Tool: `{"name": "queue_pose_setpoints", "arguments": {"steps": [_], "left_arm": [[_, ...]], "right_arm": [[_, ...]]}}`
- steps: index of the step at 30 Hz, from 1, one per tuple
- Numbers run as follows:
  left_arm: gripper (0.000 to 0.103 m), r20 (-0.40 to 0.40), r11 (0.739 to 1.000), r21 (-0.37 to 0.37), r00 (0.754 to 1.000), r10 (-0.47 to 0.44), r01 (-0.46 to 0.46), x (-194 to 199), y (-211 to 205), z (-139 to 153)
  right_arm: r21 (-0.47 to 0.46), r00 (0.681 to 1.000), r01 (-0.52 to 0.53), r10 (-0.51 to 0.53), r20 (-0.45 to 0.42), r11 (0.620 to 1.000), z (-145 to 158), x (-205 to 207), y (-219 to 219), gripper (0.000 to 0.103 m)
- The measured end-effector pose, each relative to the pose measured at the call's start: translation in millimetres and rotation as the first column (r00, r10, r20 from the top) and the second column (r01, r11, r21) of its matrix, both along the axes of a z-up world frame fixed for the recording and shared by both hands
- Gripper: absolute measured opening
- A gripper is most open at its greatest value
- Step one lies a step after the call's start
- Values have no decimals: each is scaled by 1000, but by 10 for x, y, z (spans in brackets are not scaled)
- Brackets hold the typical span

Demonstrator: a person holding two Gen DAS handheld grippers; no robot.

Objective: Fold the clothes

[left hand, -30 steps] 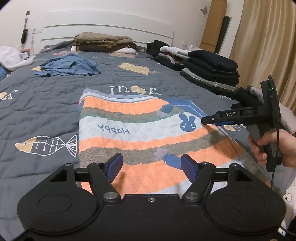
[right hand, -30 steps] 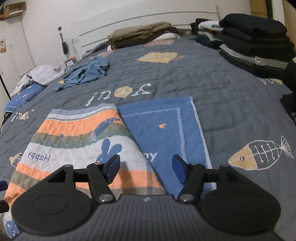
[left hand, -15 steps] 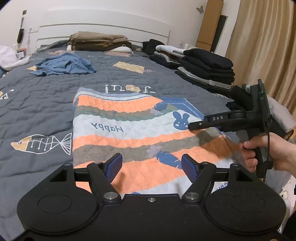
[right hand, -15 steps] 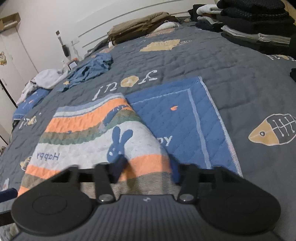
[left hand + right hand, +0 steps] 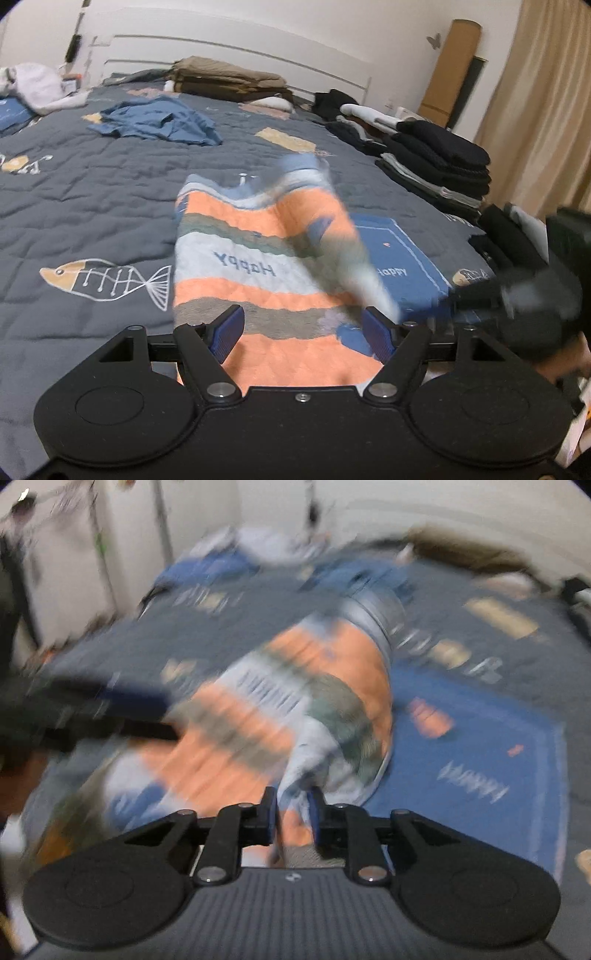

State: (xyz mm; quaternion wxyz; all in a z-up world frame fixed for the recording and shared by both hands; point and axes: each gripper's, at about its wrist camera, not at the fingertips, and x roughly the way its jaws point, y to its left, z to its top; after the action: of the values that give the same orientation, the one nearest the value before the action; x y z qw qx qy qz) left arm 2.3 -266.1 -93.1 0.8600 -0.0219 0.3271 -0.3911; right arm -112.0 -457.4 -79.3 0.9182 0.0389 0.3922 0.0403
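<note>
A quilted cloth with orange, white and grey-green stripes and the word "Happy" lies on the bed, its blue inner side spread flat to the right. My left gripper is open just above the cloth's near edge, nothing pressed between its pads. My right gripper has its jaws closing, and a bunched fold of the striped cloth is pinched between the pads. That right edge stands lifted off the blue part and leans over the striped face. Both views are blurred by motion.
The grey quilt with fish prints covers the bed. A crumpled blue garment lies at the far left, tan folded clothes by the headboard, dark folded stacks along the right side. A curtain hangs beyond them.
My right gripper narrowed from wide open onto the cloth's right edge and swung left, lifting that edge over the stripes. The left gripper stayed open in about the same place.
</note>
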Motion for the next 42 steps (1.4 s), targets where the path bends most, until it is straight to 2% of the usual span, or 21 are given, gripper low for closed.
{"name": "queue_pose_setpoints", "arguments": {"steps": [2,5,8,9,11,15,18,23,26,30,34,36,38,40,42], "left_arm": [[70,-2,1000,2,1000,4,-4,7,2,0],[70,0,1000,-1,1000,0,0,-4,2,11],[70,4,1000,-14,1000,-1,2,-13,22,35],[70,4,1000,-18,1000,2,-2,-10,31,43],[70,0,1000,-25,1000,10,-10,2,47,51],[70,4,999,-30,1000,21,-21,21,72,78],[70,11,999,-31,1000,24,-24,36,85,104],[70,18,999,-39,1000,24,-24,51,117,139],[70,21,999,-39,1000,23,-22,55,135,147],[70,13,999,-37,1000,23,-23,93,143,123],[70,4,999,-37,999,33,-33,133,168,114],[70,1,998,-41,999,40,-40,147,182,122],[70,-2,998,-47,999,44,-44,159,191,132],[70,-2,998,-50,999,47,-47,164,203,142],[70,-3,997,-54,999,48,-48,164,214,152]], "right_arm": [[32,995,-51,53,-84,998,-88,38,82,25],[188,999,-32,39,-34,982,56,4,-74,35],[343,1000,-19,14,18,939,208,-32,-237,42],[392,997,-4,-29,78,920,284,-79,-339,46],[403,974,66,-147,173,913,366,-153,-461,55],[341,936,221,-297,191,914,282,-82,-537,56],[356,932,237,-315,180,904,188,48,-499,56],[330,951,193,-259,169,924,163,285,-417,56],[323,953,222,-275,129,920,116,394,-434,56],[373,955,230,-283,92,899,-18,517,-462,56],[358,966,218,-252,50,908,-162,593,-382,56],[339,967,218,-249,51,915,-164,602,-334,49],[312,964,225,-257,66,923,-140,609,-306,20],[301,954,248,-286,91,921,-90,585,-317,8],[314,943,256,-308,128,914,-17,543,-367,5]]}}
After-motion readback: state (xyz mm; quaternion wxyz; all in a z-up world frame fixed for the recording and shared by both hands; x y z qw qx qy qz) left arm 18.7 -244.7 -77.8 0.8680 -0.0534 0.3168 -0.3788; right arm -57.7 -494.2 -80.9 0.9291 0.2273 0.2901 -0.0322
